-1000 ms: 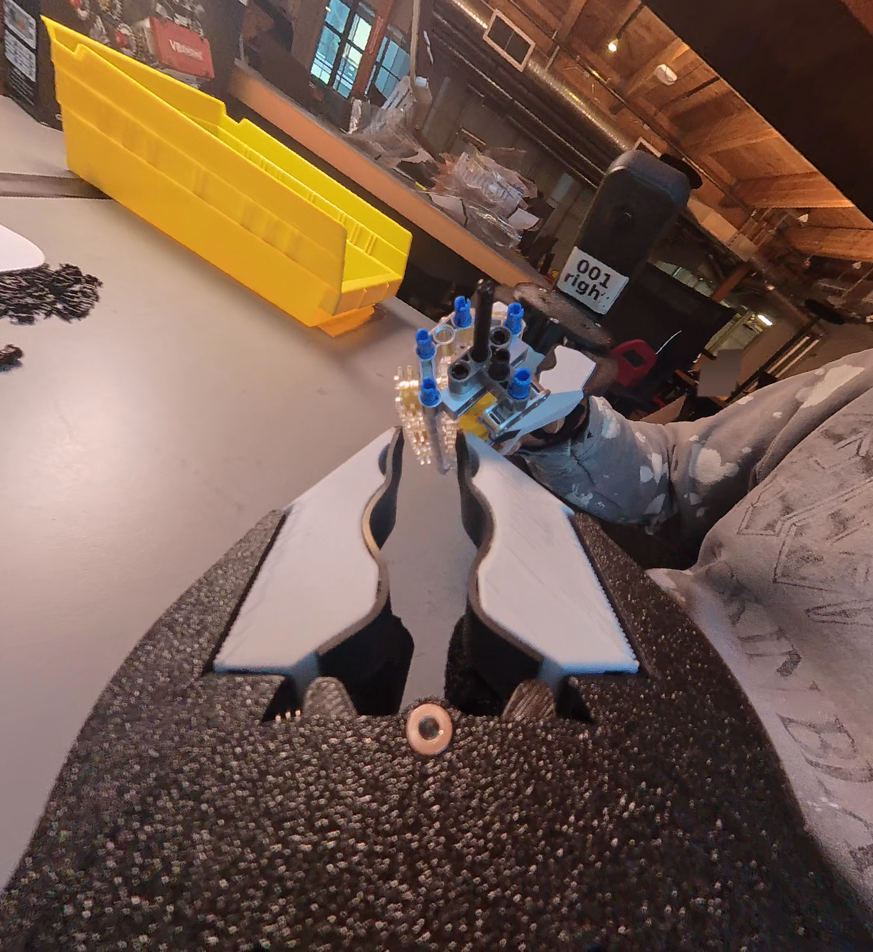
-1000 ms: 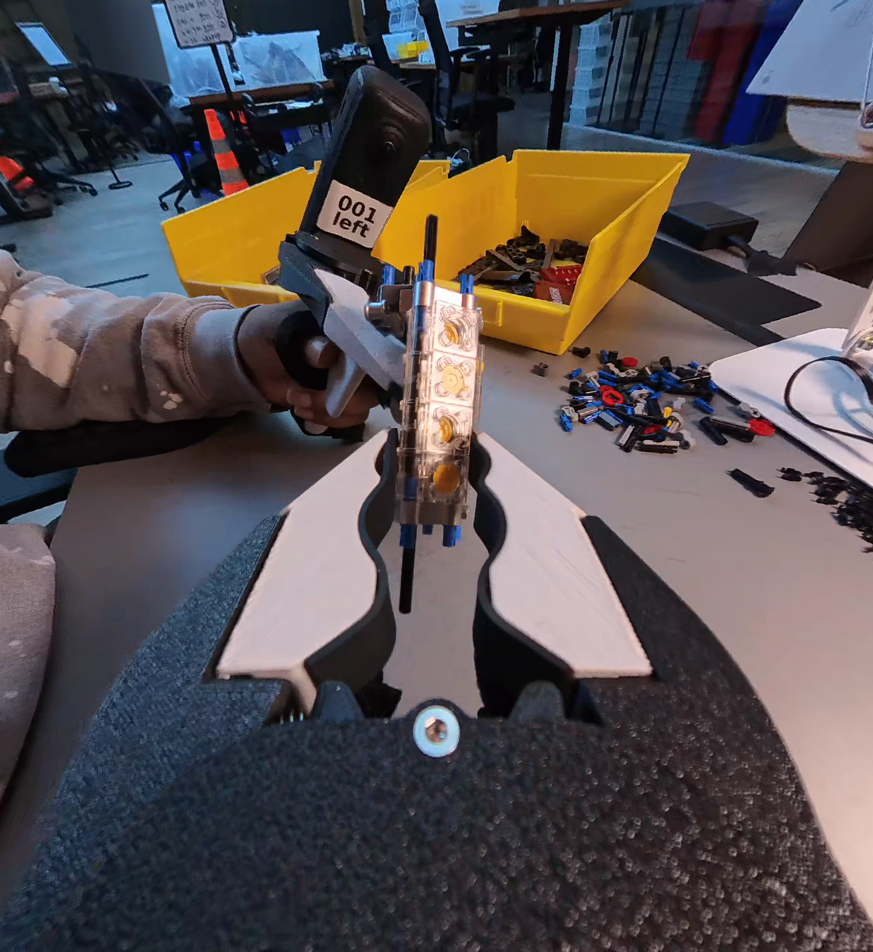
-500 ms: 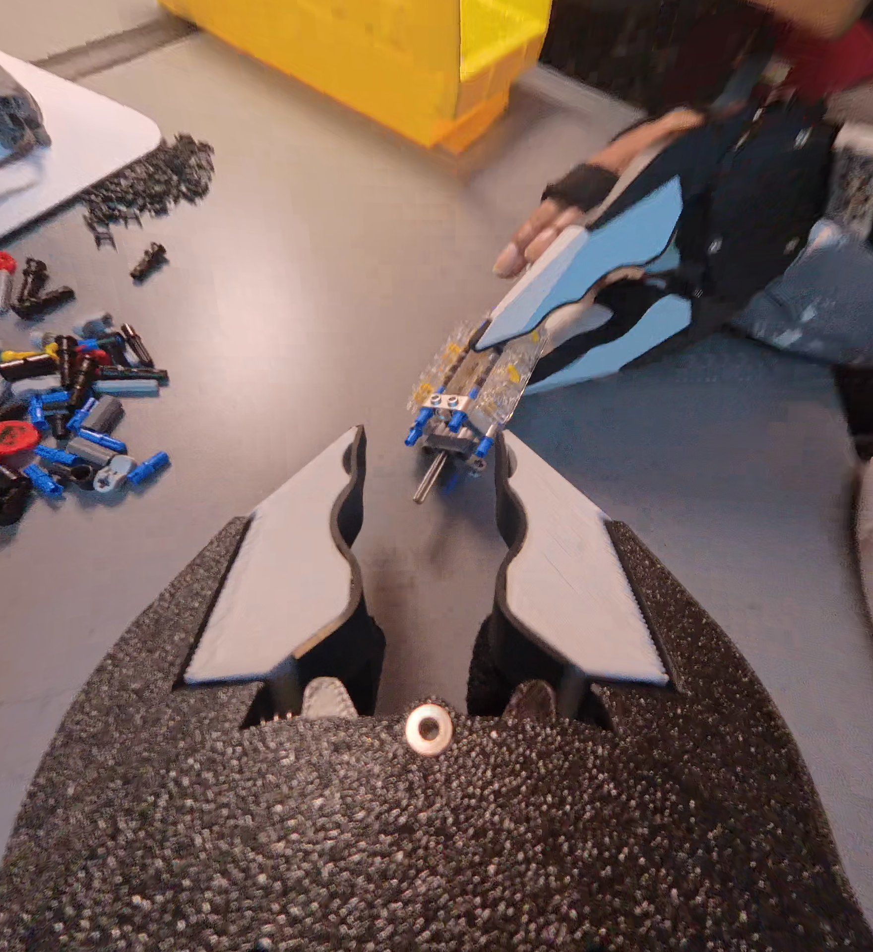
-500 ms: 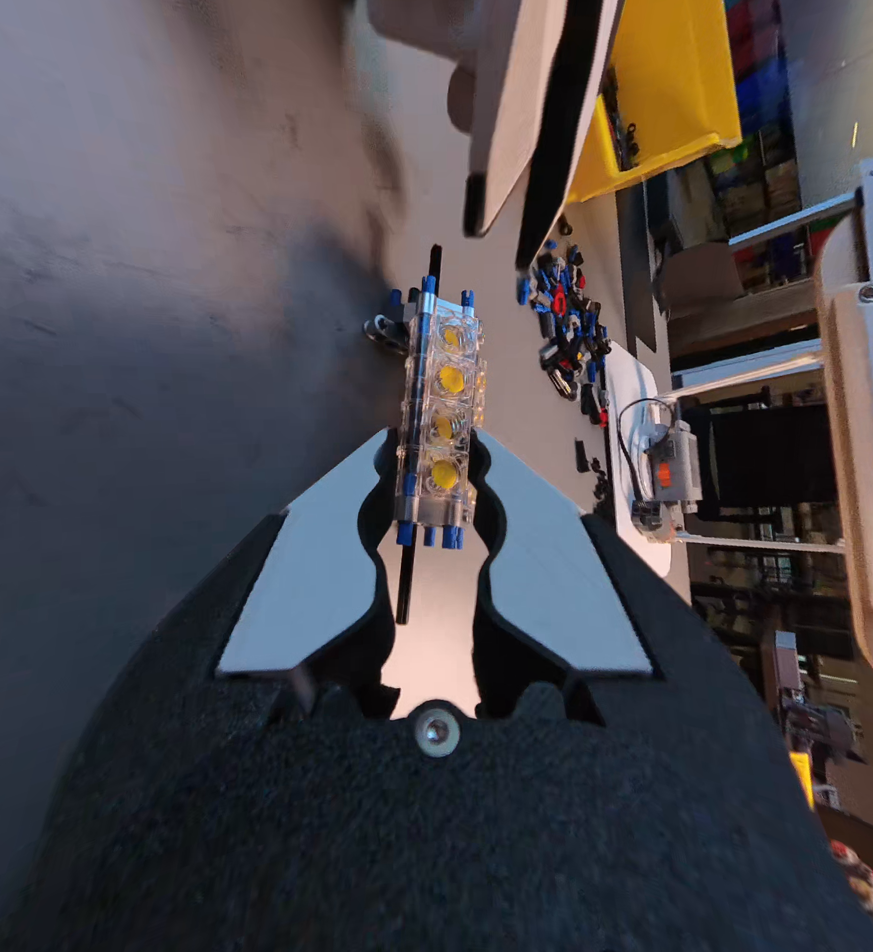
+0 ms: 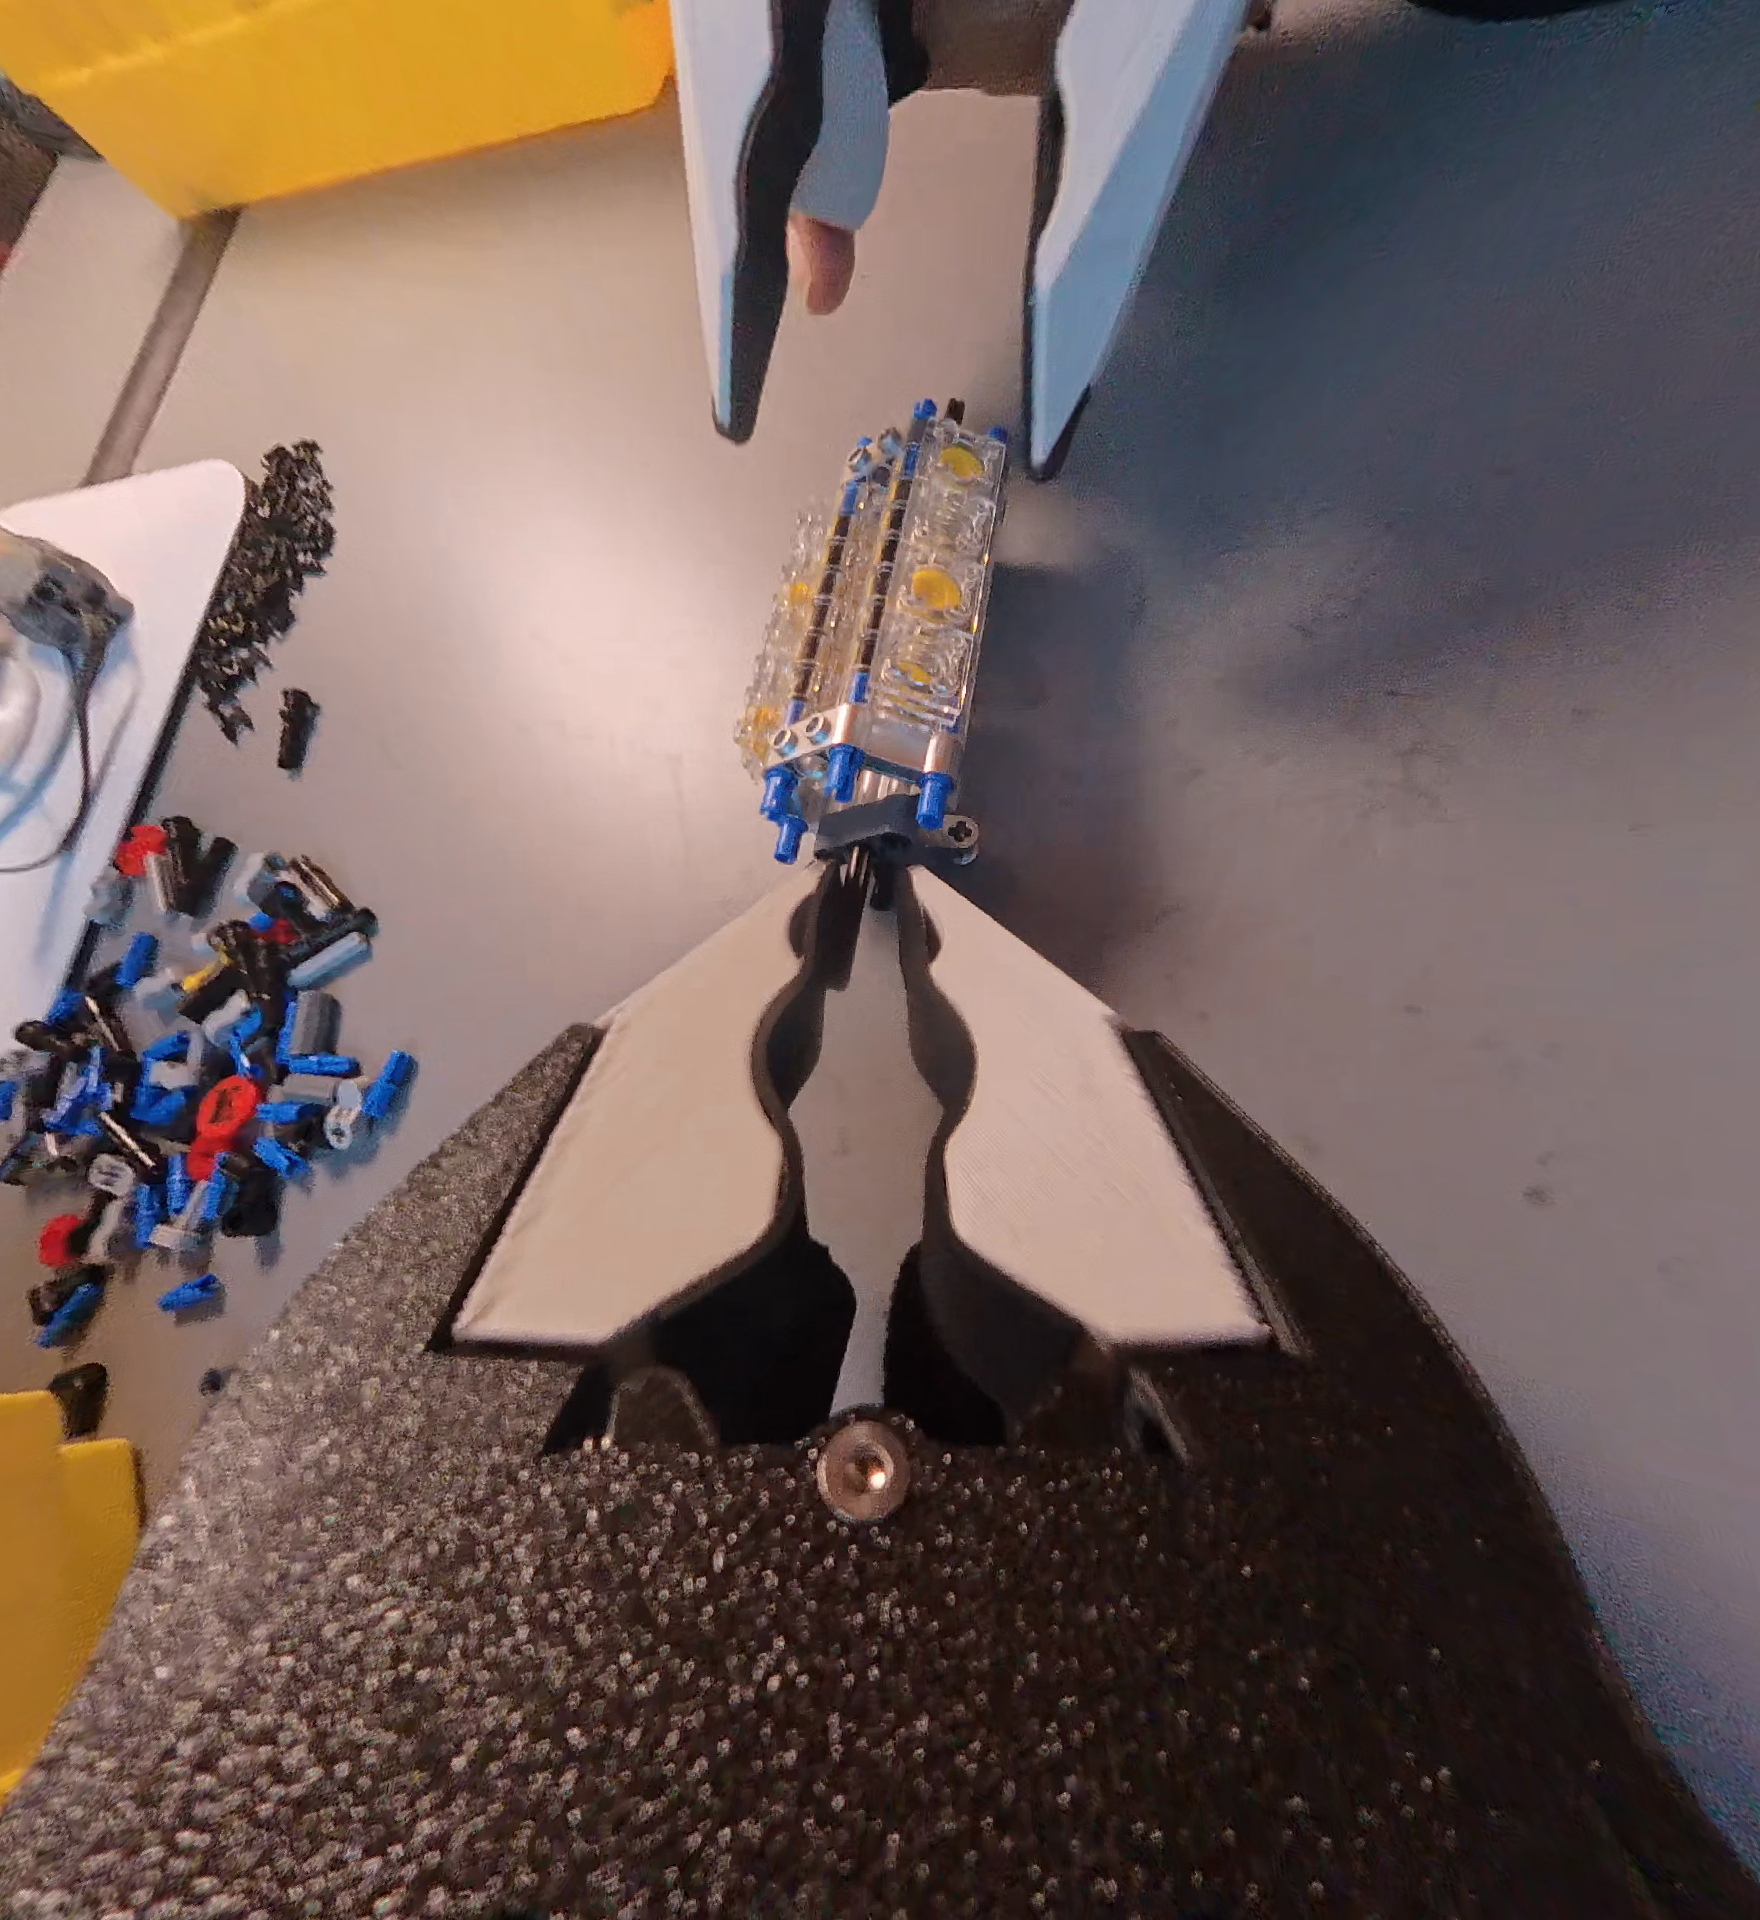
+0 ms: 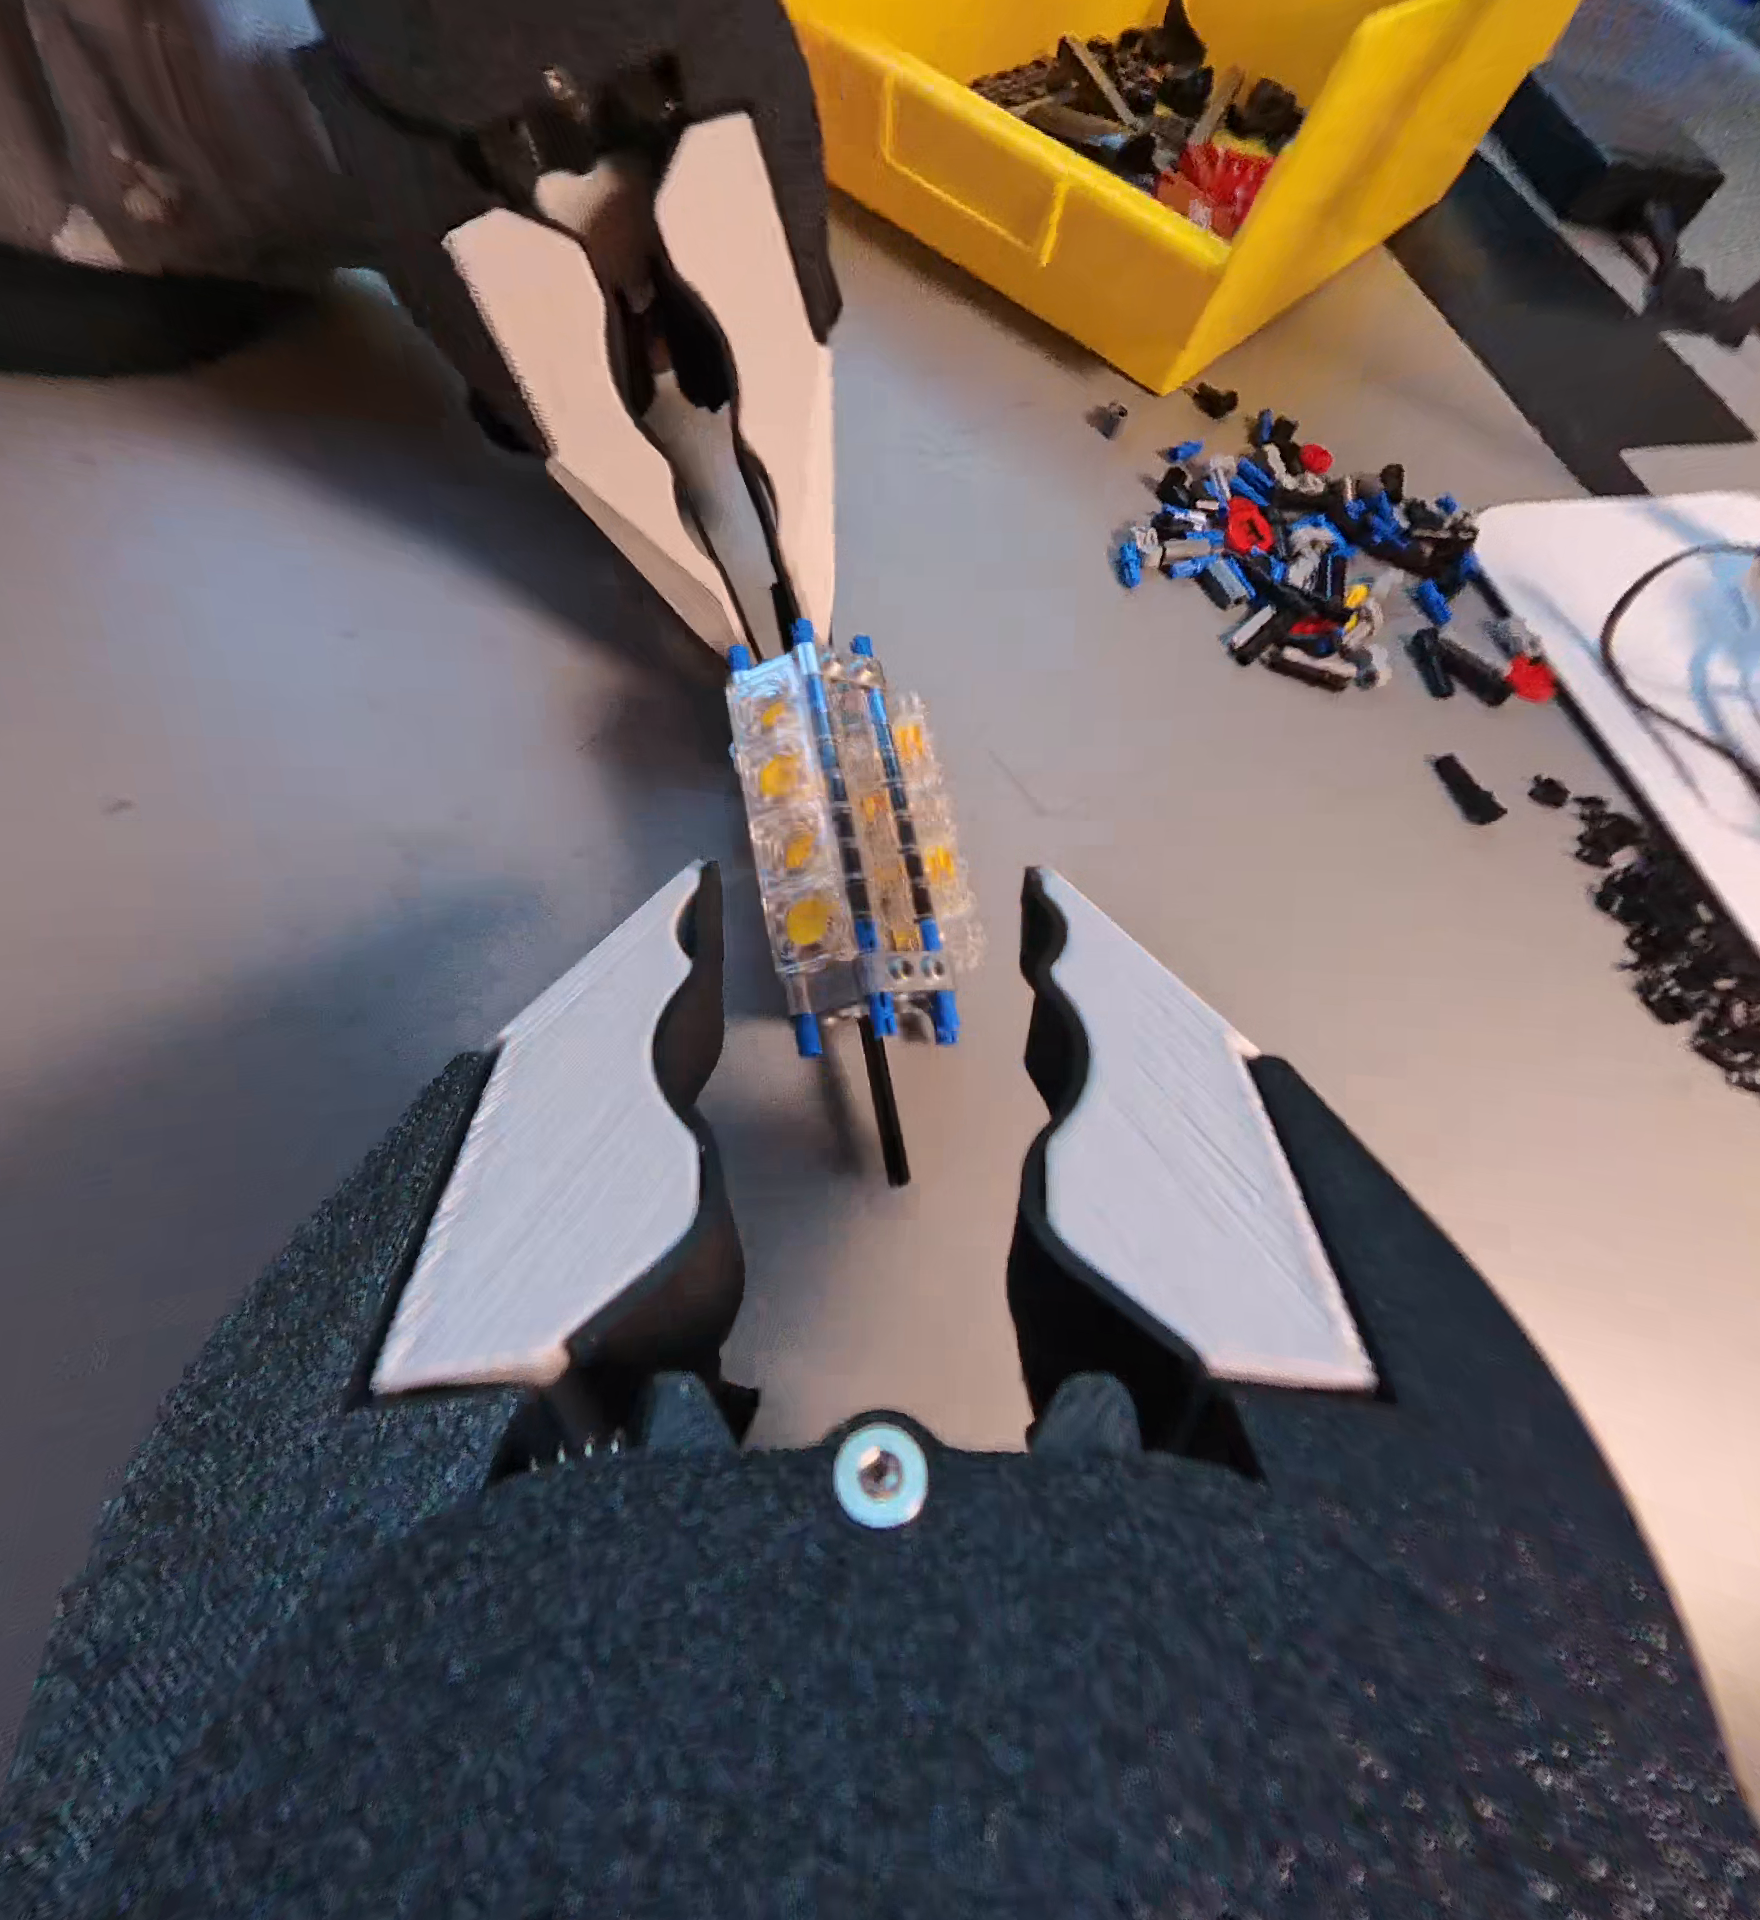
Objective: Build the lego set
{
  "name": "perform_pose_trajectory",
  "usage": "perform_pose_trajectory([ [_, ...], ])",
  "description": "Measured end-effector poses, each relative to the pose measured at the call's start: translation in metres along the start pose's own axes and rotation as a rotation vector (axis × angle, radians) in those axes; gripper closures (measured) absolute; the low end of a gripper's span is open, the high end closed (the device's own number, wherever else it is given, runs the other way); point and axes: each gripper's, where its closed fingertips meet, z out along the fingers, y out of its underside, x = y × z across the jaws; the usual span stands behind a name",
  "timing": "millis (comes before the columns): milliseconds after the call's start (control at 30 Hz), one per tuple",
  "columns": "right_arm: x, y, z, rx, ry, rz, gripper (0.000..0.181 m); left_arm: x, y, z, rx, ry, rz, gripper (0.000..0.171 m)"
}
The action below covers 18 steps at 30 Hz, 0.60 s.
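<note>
At the far left of the left wrist view sits a white pad [image 5: 143, 540] carrying a grey cabled unit [image 5: 19, 592], with a strip of tiny black bits [image 5: 268, 582] along its edge. Just below lies a loose pile of blue, black and red pins [image 5: 190, 1081], well apart from the work. A yellow bin [image 5: 336, 83] stands behind.

In the middle, the clear block assembly [image 5: 876, 644], with yellow discs inside and blue pins at both ends, lies lengthwise between the two tools. The left gripper [image 5: 860, 899] is clenched at its very tips on the black axle [image 5: 855, 883] sticking out of the near end. The grip is thin and off to one end, so the piece can swing or twist about that rod. A firm squeeze kept square to the axle suits it best.

The right gripper [image 6: 868, 876] stands released, its fingers spread either side of the assembly's other end without touching it. The axle's free end pokes out towards that camera. From these angles I cannot tell whether the assembly rests on the grey table [image 5: 1427, 831] or hangs just above it. To the right the table is shadowed.
</note>
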Motion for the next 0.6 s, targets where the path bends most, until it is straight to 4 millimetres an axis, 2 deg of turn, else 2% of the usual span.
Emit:
perform_pose_trajectory([
  [67,0.006,0.012,0.001,-0.042,-0.023,0.085,0.125,0.0,-0.004,0.0,0.01,-0.042,0.098,0.163],
  [133,0.002,0.019,0.005,-0.084,-0.086,0.14,0.119,0.0,-0.007,0.002,0.009,-0.079,0.177,0.163],
  [200,-0.001,0.023,0.009,-0.116,-0.11,0.148,0.127,0.002,-0.008,0.004,0.012,-0.083,0.205,0.162],
  [267,-0.003,0.024,0.01,-0.126,-0.109,0.107,0.129,0.004,-0.007,0.005,0.026,-0.049,0.16,0.162],
  [333,-0.004,0.023,0.01,-0.119,-0.096,0.037,0.132,0.008,-0.004,0.003,0.051,0.039,0.045,0.153],
  [400,-0.002,0.025,0.009,-0.119,-0.073,-0.039,0.132,0.011,0.002,0.0,0.048,0.127,-0.07,0.151],
  [467,-0.001,0.025,0.008,-0.114,-0.055,-0.095,0.132,0.011,0.005,-0.002,0.043,0.162,-0.109,0.152],
  [600,0.0,0.027,0.007,-0.113,-0.031,-0.159,0.133,0.009,-0.002,-0.005,0.084,0.163,-0.145,0.154],
])
